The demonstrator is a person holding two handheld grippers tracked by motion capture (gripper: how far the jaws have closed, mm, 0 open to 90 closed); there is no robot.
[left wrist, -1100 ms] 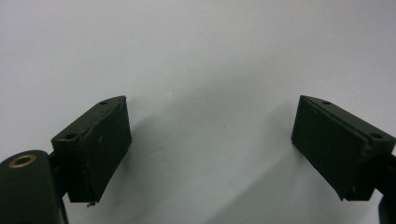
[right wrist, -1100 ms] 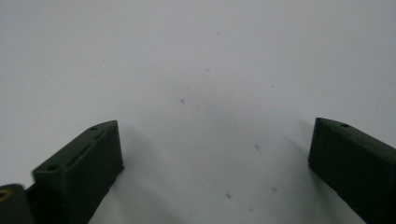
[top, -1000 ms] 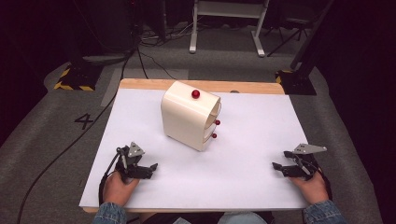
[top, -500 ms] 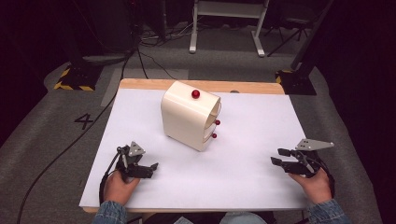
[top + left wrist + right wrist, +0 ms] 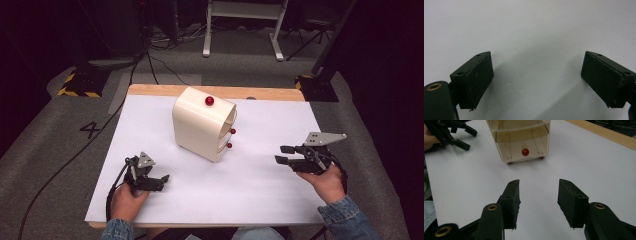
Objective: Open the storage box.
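A cream box with open shelves [image 5: 202, 125] stands upright on the white sheet [image 5: 250, 190], with one red knob [image 5: 209, 101] on top and two more on its right face. In the right gripper view its open face [image 5: 519, 142] shows a red knob [image 5: 525, 152] low inside. My right gripper [image 5: 281, 154] hovers above the sheet to the right of the box. Its jaws have just been closing and stand apart [image 5: 539, 192] with nothing between them. My left gripper [image 5: 162, 179] rests on the sheet at the front left, jaws wide open [image 5: 536, 75] over bare white.
A strip of wooden table edge [image 5: 270, 93] shows behind the sheet. Beyond it, cables, a white stand's legs [image 5: 240, 30] and a hazard-striped base [image 5: 80, 85] lie on the grey floor. The left hand's gripper [image 5: 449, 132] appears at the top left of the right gripper view.
The right hand has lifted its gripper off the sheet and carried it a little toward the box. The left hand and the box have stayed where they were.
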